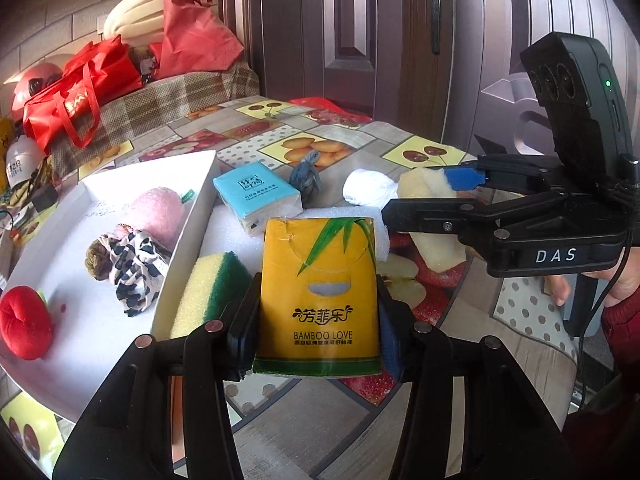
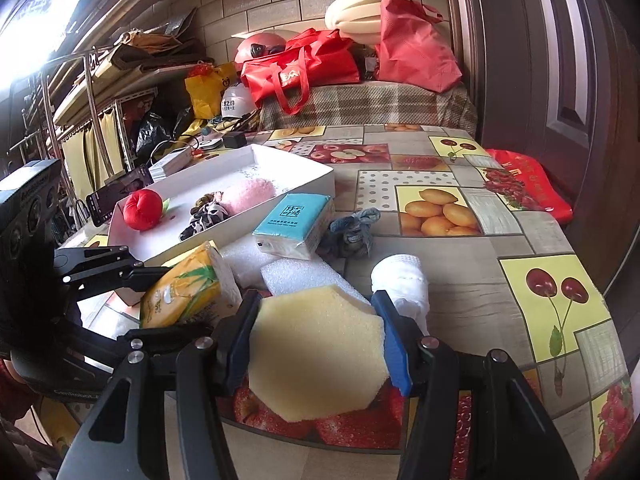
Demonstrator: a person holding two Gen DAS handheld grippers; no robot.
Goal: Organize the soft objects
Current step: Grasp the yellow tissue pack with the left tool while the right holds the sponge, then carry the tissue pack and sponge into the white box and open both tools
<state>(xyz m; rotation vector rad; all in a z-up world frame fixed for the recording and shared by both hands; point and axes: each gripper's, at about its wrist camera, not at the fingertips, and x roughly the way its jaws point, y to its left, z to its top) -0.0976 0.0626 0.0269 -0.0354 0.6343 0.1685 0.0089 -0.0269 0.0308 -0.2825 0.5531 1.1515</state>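
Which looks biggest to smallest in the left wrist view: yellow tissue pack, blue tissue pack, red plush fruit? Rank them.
1. yellow tissue pack, though it sits in the left gripper, nearest the camera.
2. and 3. blue tissue pack and red plush fruit: too alike to rank.

The yellow tissue pack covered most of the white foam sheet, small print on the blue tissue pack was unreadable, and the white tray ran off-frame.
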